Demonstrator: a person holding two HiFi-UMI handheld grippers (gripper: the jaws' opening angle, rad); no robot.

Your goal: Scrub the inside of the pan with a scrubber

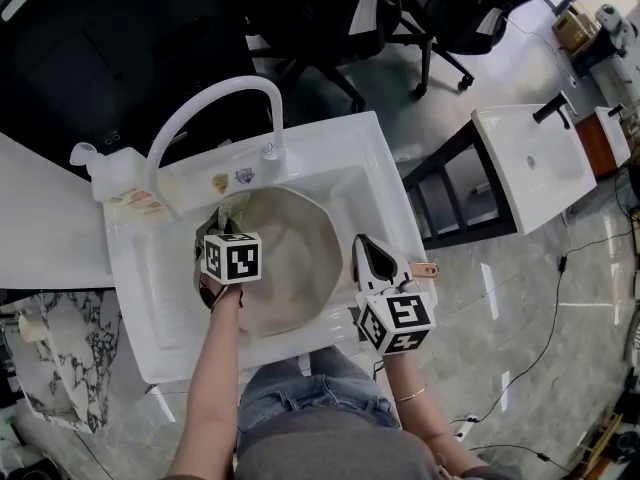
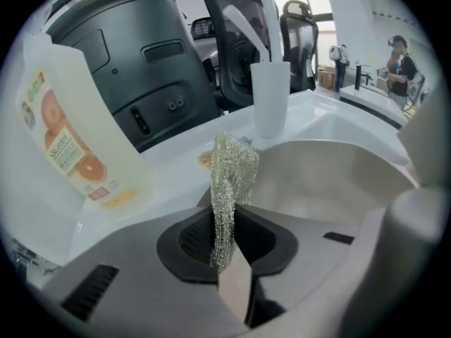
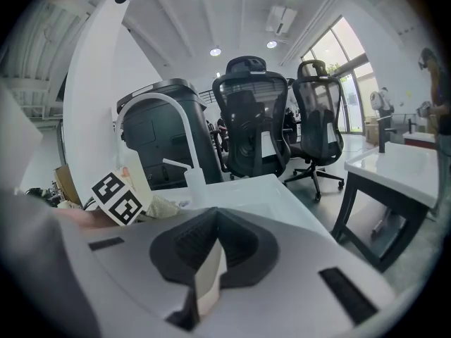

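Grey-beige and wide, the pan [image 1: 292, 260] lies in the basin of the white sink [image 1: 335, 140], filling the middle of the head view, with its copper-toned handle [image 1: 426, 268] pointing toward the right edge of the frame. At the pan's upper-left rim we find the scrubber [image 2: 233, 166], a strip of silver mesh. It is pinched in the left gripper [image 2: 227, 252], whose jaws are pressed together on its lower end, so the free end stands out beyond the tips along the gripper's own line.

In the left gripper view the pan's pale inner wall opens to the right of the mesh and a little beyond it. We judge that the coming move turns on this: the scrubbing surface lies rightward and down from the tool, toward the centre of the head view, and the mesh is not clearly touching it yet (the contact point itself is hidden behind the marker cube). The left gripper is plainly the nearer one.

The right gripper [image 3: 208, 277] sits at the pan's right rim, near the handle. Its jaws are closed, and we see nothing between them.

Farther out, the white faucet [image 1: 212, 103] arches over the sink's upper left, and a soap bottle [image 1: 118, 182] rests on the ledge beside it.
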